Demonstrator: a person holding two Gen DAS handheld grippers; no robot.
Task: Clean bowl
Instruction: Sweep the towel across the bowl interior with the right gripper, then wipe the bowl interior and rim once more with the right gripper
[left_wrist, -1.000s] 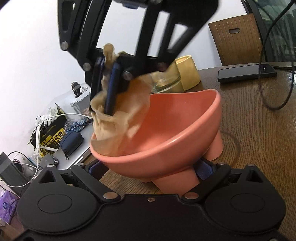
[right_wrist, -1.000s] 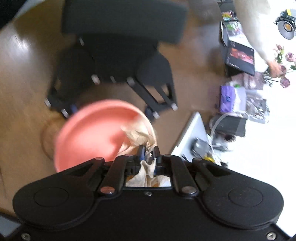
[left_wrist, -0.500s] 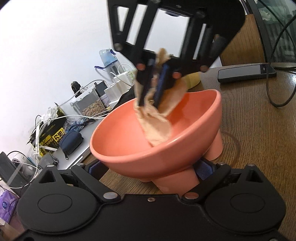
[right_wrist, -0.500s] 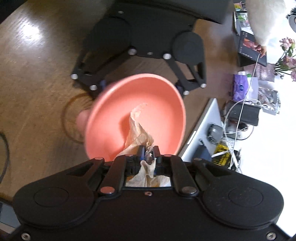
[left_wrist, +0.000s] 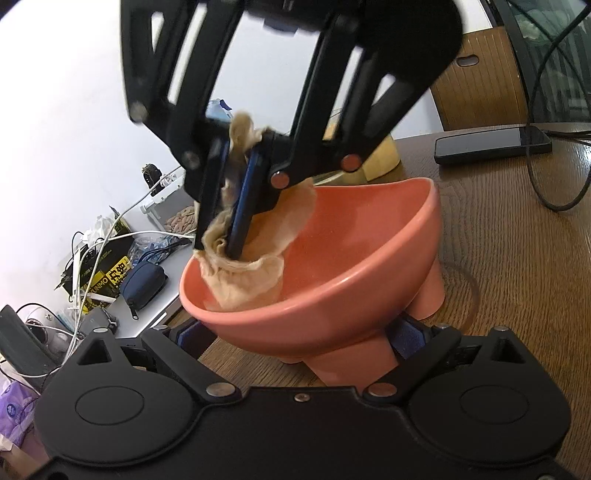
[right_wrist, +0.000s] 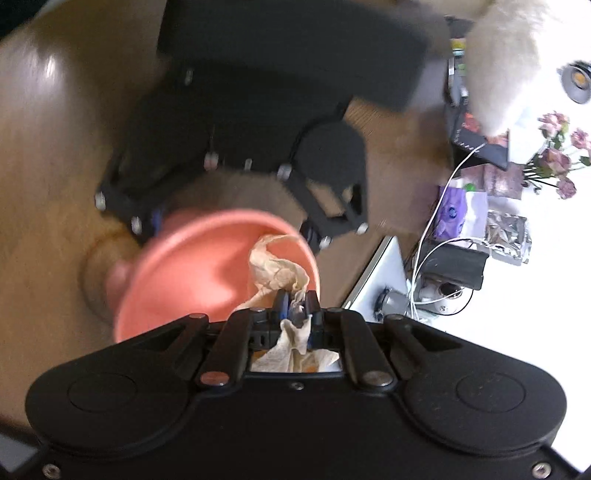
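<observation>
The right gripper (left_wrist: 225, 206), jaws pinched nearly shut on a crumpled beige paper towel (left_wrist: 251, 273), has swept back from the middle of the salmon-pink bowl (left_wrist: 369, 266) to its near-left wall, low in the left wrist view, where the wad now presses just inside the rim. Half a second ago it hung over the centre, and a second ago it was at the left rim, so the wiping looks like a circling stroke well under way, with the right wall probably still to cover. The left gripper (left_wrist: 303, 332) holds the bowl's footed base between its blue pads, tilting the bowl toward the lower left; that hold has not shifted. The bowl sits over a dark wooden table (left_wrist: 517, 258), with a black phone (left_wrist: 491, 144) at upper right and a cluttered white desk (left_wrist: 147, 306) with cables at left.
</observation>
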